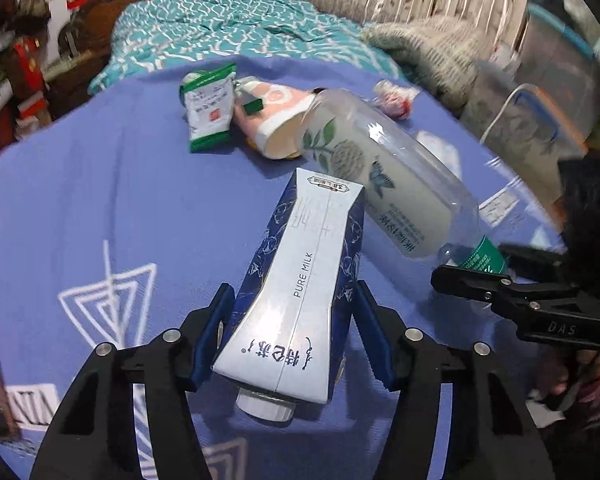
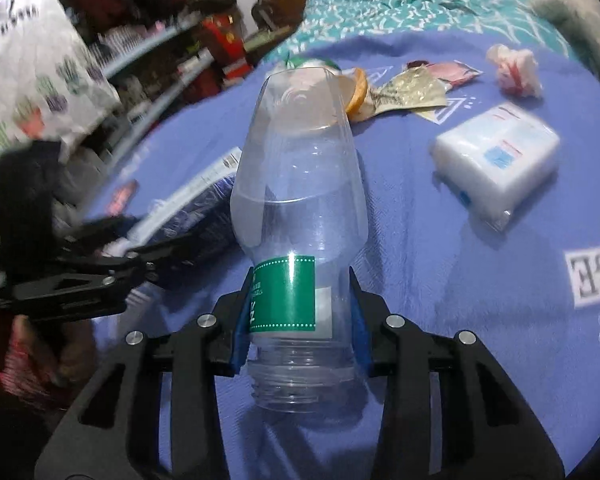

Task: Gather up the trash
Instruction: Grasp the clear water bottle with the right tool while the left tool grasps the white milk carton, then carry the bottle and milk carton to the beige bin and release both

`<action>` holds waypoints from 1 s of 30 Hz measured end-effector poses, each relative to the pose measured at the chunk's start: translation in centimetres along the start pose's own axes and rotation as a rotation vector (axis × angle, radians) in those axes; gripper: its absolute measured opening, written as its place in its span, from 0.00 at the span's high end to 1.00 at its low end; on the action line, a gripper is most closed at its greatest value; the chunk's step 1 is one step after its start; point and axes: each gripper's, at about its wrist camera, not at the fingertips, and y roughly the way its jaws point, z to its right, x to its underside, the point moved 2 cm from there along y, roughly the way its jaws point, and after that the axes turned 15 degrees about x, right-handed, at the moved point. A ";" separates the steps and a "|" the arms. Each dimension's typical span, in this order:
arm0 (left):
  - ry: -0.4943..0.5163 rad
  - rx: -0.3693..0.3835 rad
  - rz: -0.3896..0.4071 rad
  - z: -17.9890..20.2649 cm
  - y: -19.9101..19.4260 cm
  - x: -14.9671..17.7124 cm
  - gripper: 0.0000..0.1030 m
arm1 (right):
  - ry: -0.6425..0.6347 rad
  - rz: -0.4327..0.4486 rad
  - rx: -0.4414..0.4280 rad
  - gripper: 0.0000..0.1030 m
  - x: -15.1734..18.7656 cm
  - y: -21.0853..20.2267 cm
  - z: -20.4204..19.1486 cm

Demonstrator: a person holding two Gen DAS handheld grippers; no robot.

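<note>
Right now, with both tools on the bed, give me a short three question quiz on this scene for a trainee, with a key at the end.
1. True or false: the left tool has its blue pads against the sides of the blue and white PURE MILK carton.
2. Which part of the clear plastic bottle with the green label band sits between the pads of the right tool? A) its base B) its neck end C) its middle
3. Fill in: the white wrapped tissue pack lies on the ____ blanket.

Key: 1 true. 2 B. 3 blue.
</note>
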 end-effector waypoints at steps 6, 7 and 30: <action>-0.023 0.137 0.082 1.1 -1.8 -1.0 0.45 | 0.120 0.099 -0.083 0.58 0.3 -3.8 2.0; -0.019 0.140 0.089 1.3 -1.8 -1.1 0.45 | 0.133 0.109 -0.083 0.58 0.4 -4.0 2.3; 0.109 0.219 -0.034 7.8 4.3 -5.8 0.46 | 0.409 0.167 -0.070 0.58 2.8 -6.6 10.3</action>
